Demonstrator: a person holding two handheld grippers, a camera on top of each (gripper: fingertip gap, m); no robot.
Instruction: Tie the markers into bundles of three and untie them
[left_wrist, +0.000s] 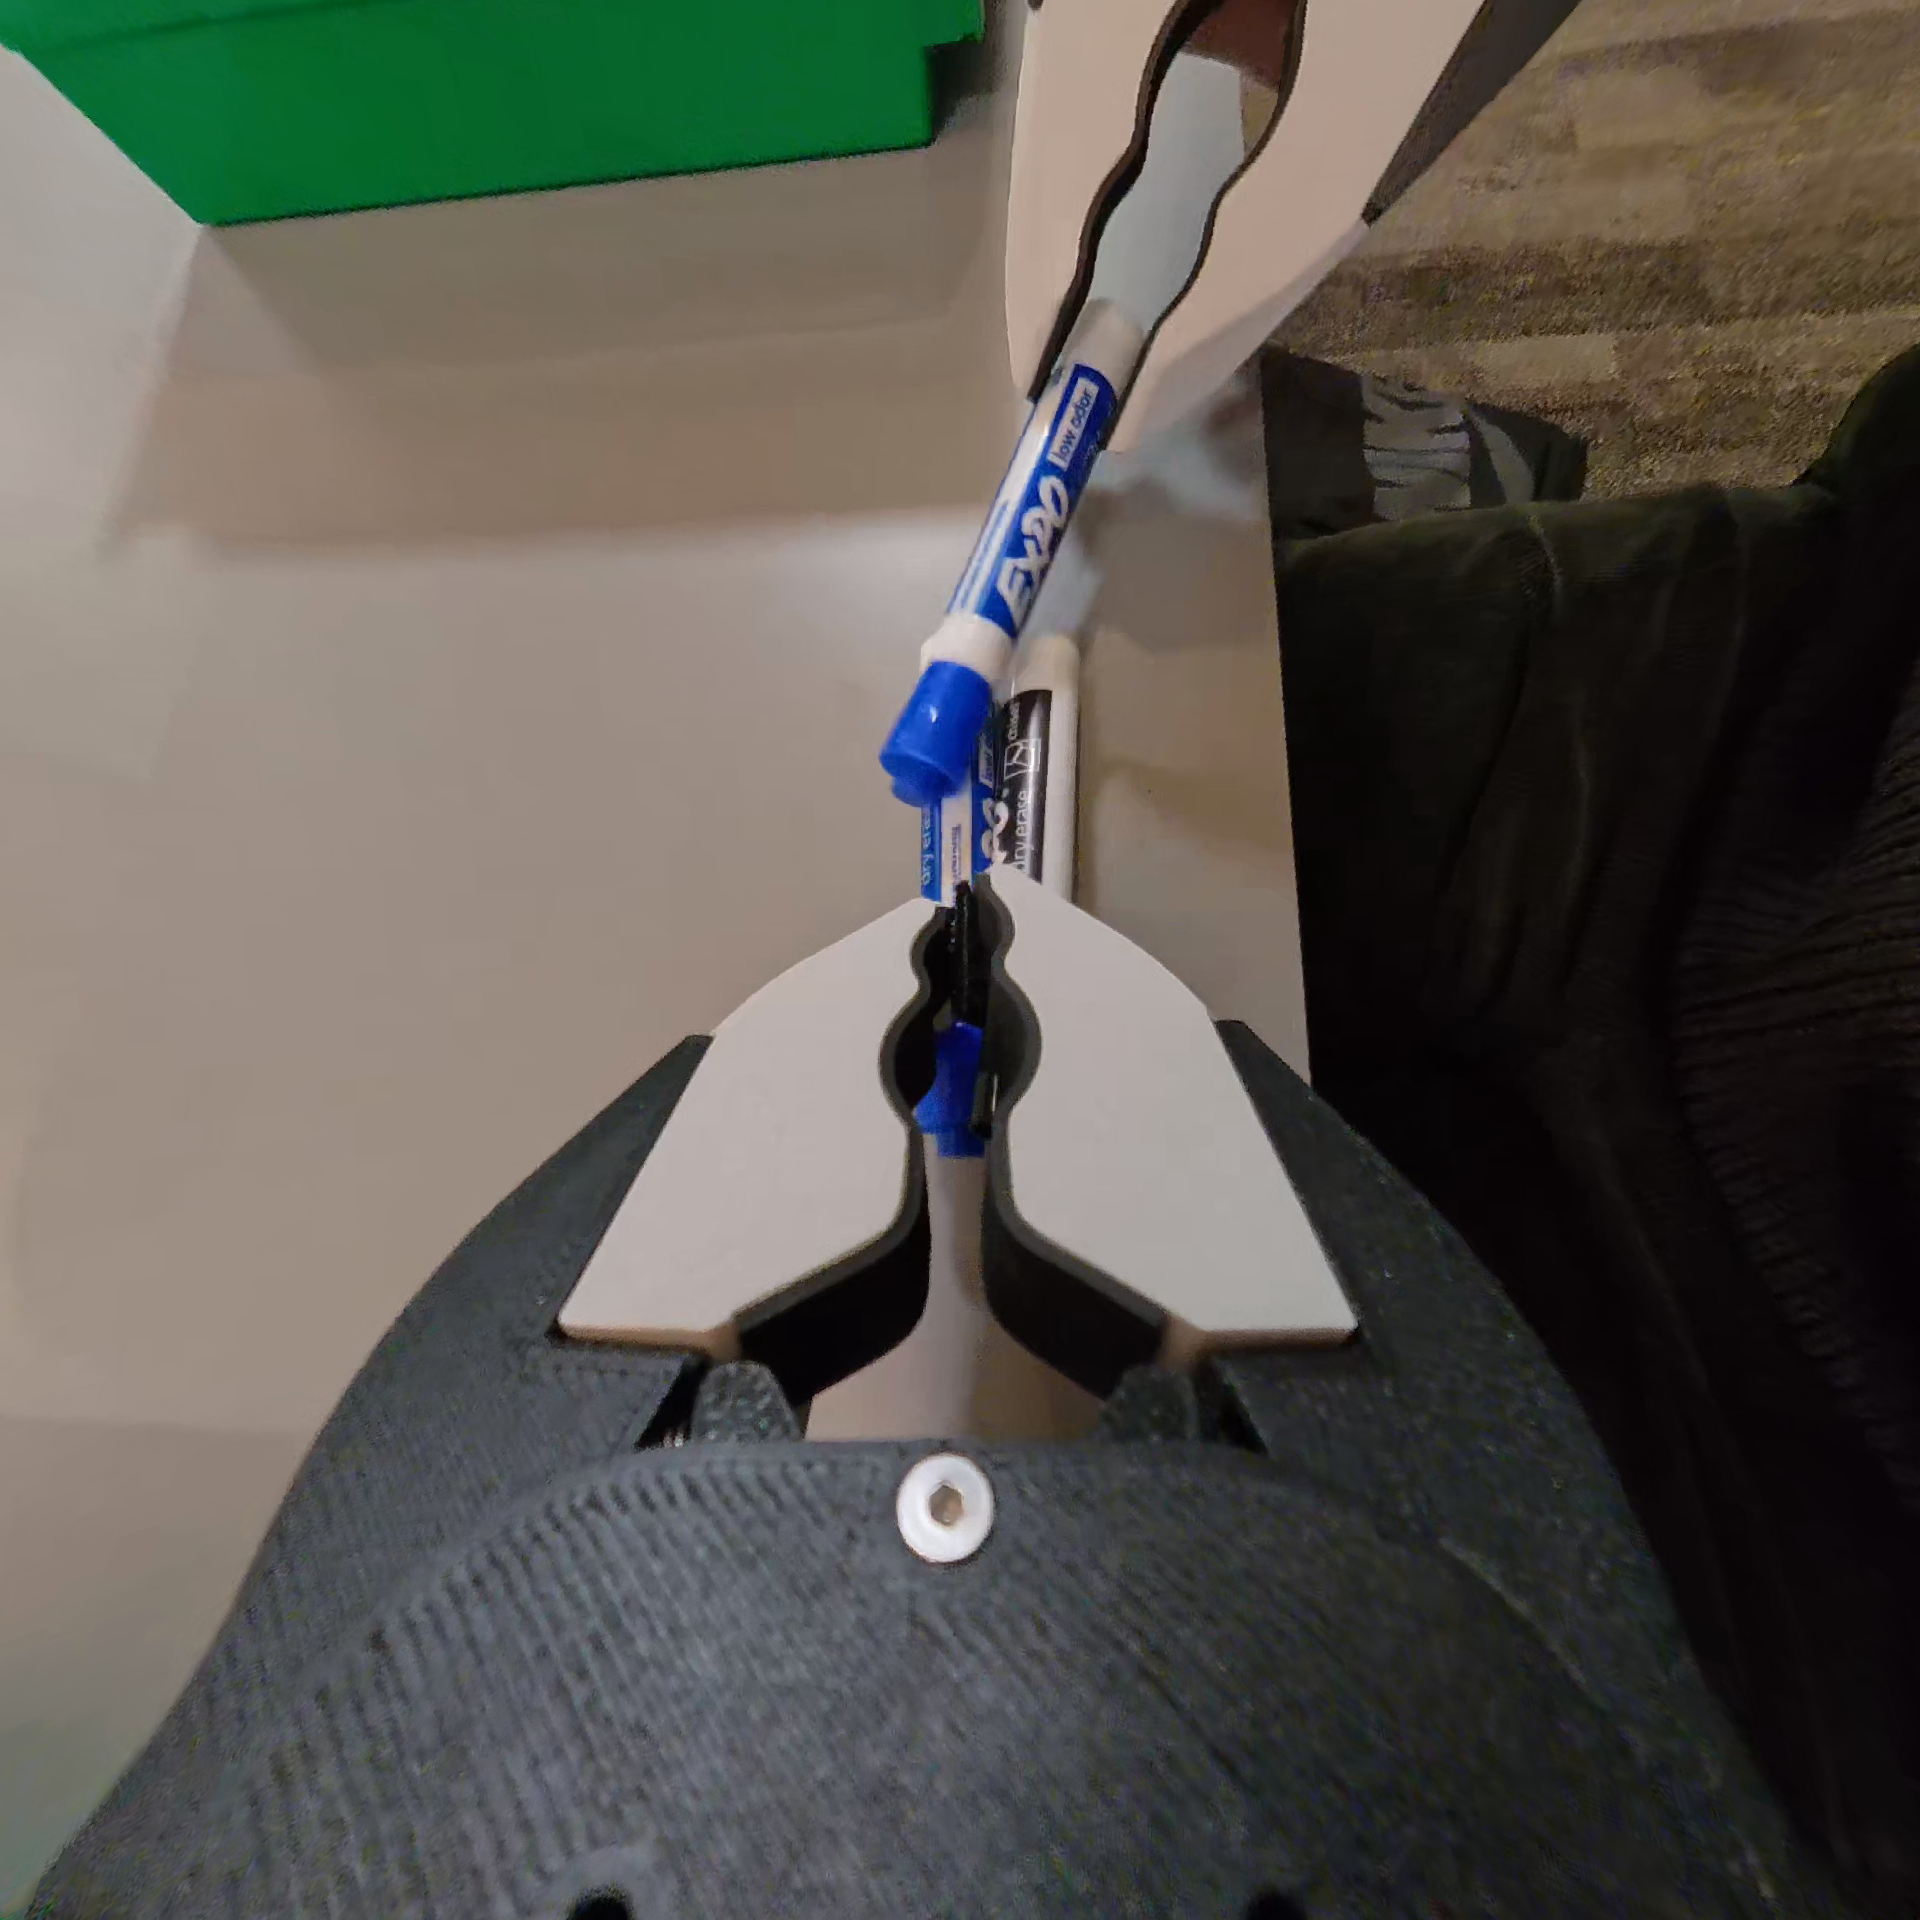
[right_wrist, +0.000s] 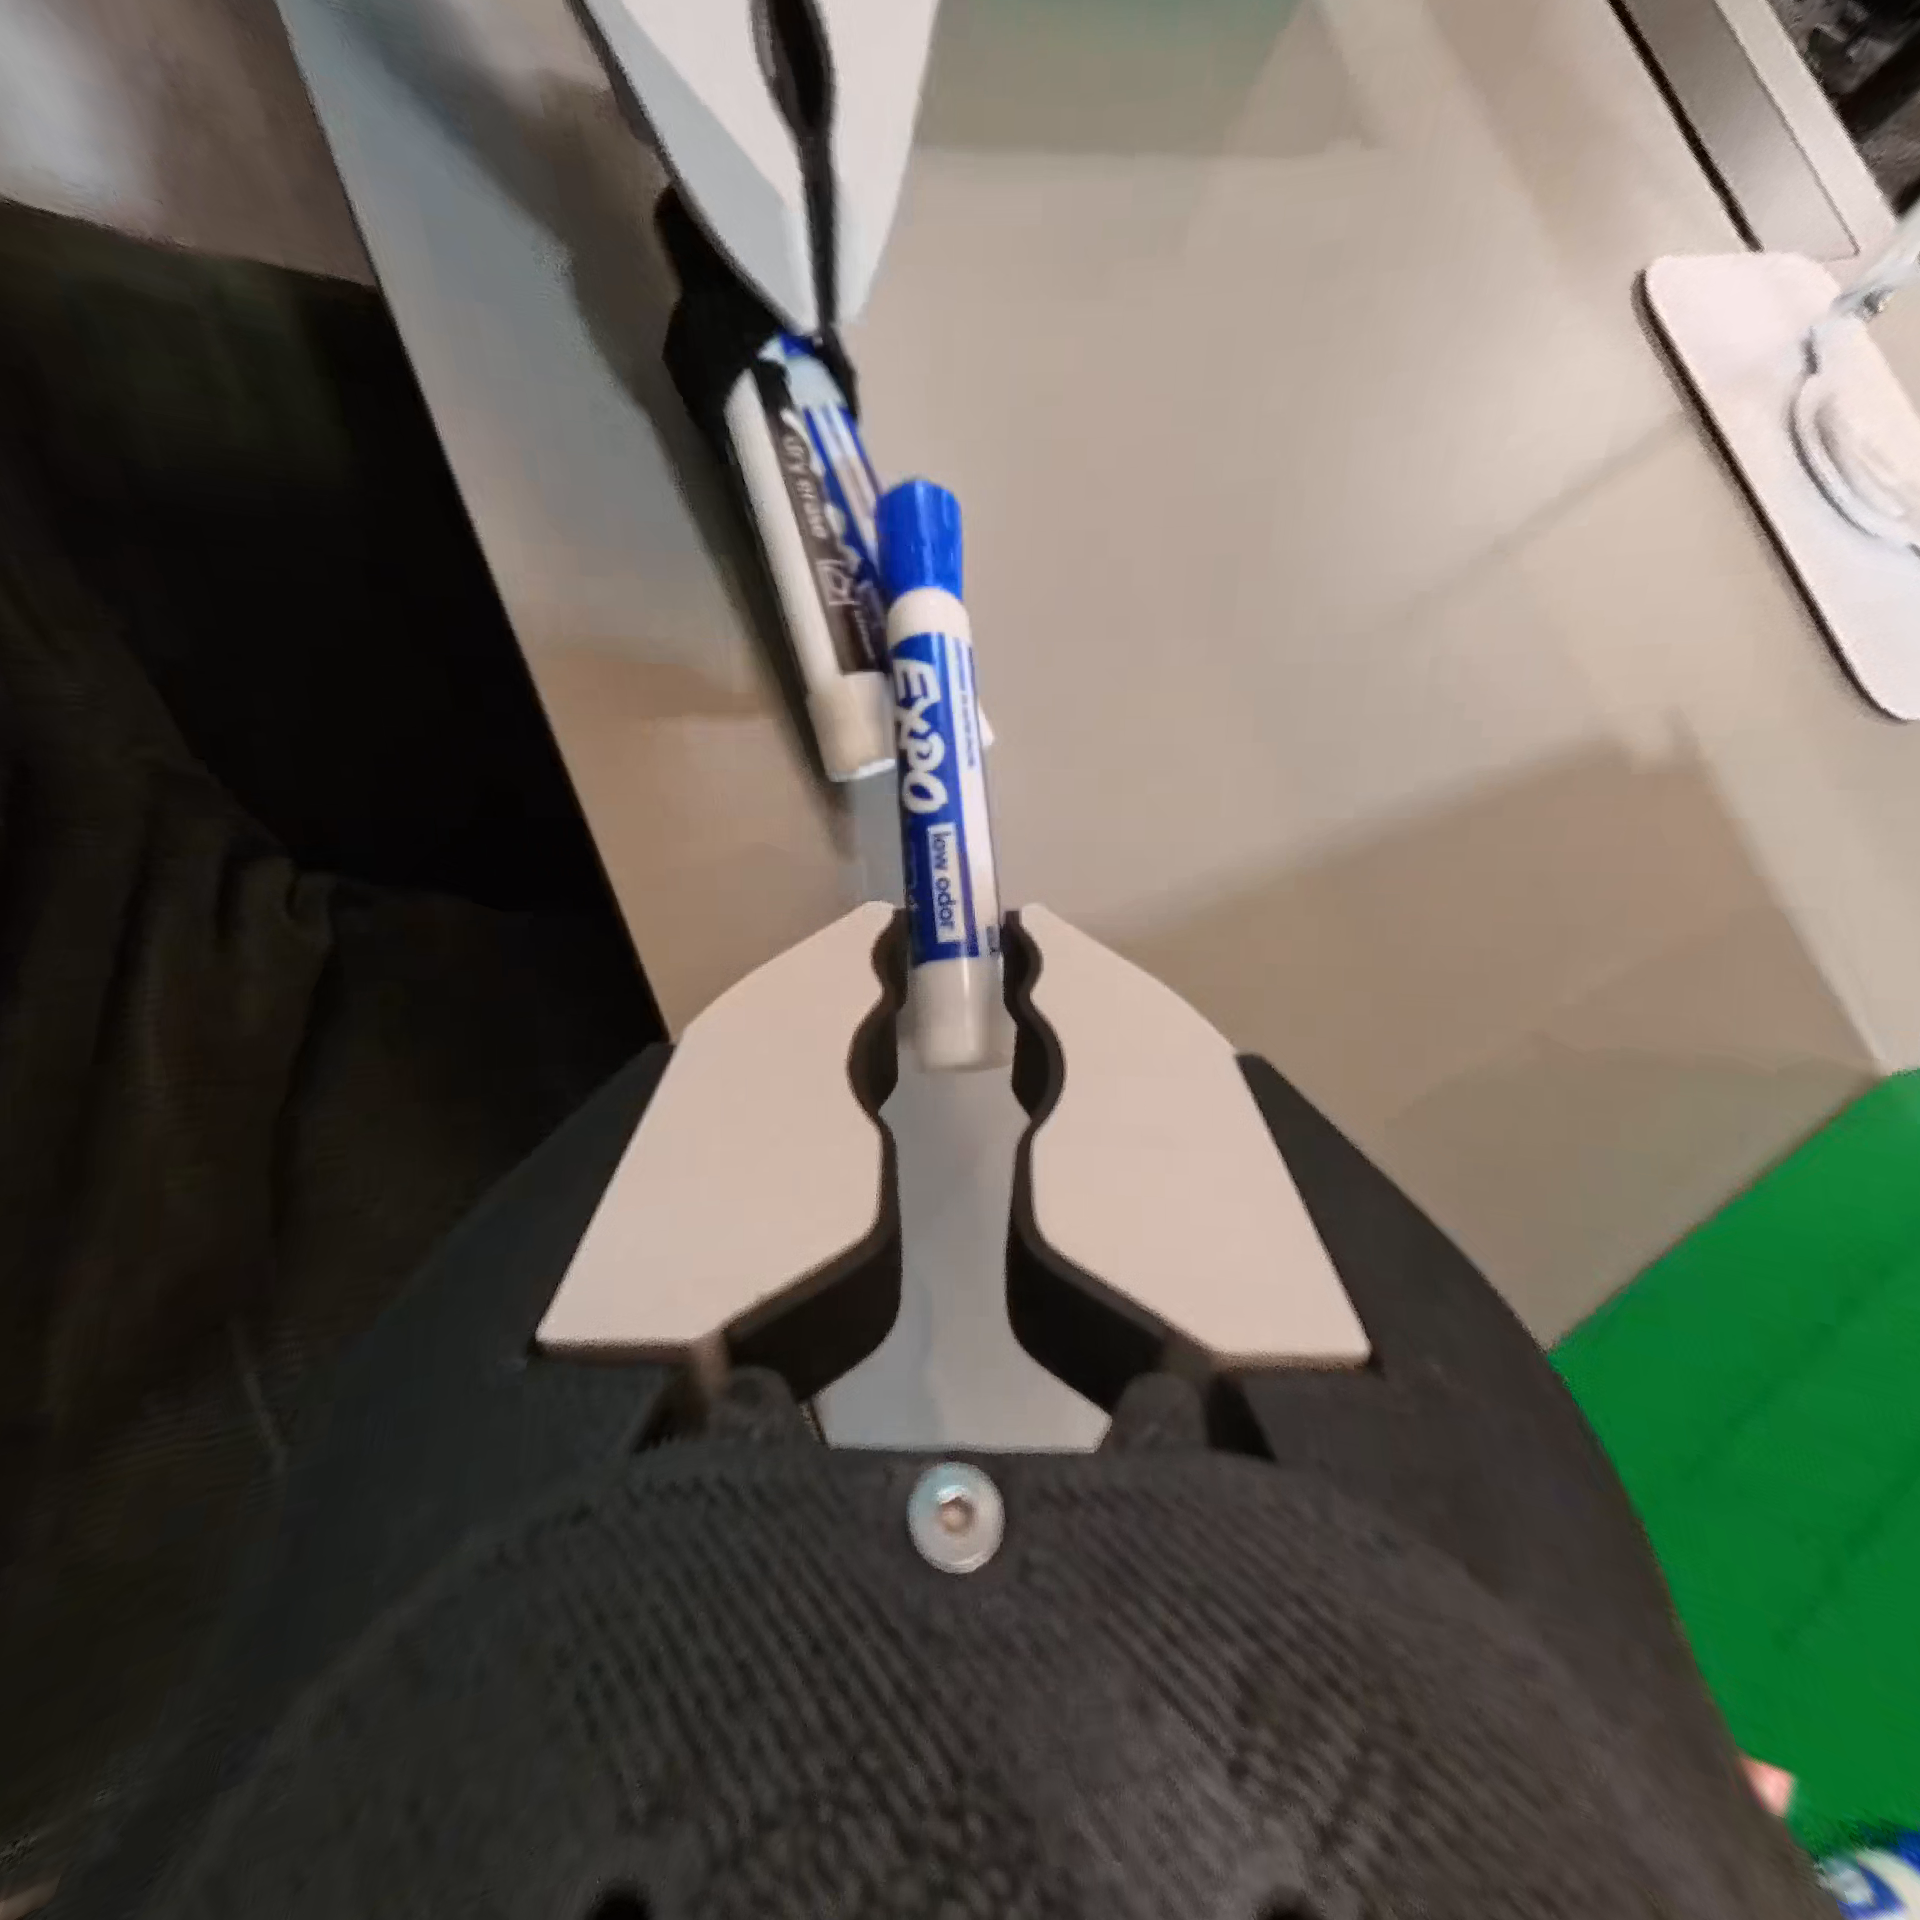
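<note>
My left gripper (left_wrist: 961, 899) is shut on two whiteboard markers held side by side, one with a blue label (left_wrist: 940, 831) and one with a black label (left_wrist: 1039, 790). Their capped ends sit between the jaws and their bodies point forward over the table edge. My right gripper (right_wrist: 956, 914) is shut on the back end of a third marker with a blue label (right_wrist: 940, 810). Its blue cap (right_wrist: 920, 540) touches or nearly touches the pair. The left gripper (right_wrist: 826, 322) and its two markers (right_wrist: 800, 582) show at the top of the right wrist view. The right gripper (left_wrist: 1086, 405) shows at the top of the left wrist view.
A green bin (left_wrist: 499, 104) stands on the white table (left_wrist: 468, 727); it also shows in the right wrist view (right_wrist: 1766, 1455). A white coaster (right_wrist: 1725, 436) with a clear glass on it lies farther off. Dark fabric (left_wrist: 1558, 935) lies past the table edge, above patterned carpet (left_wrist: 1662, 208). The grippers' ends are close to 12 cm from one another.
</note>
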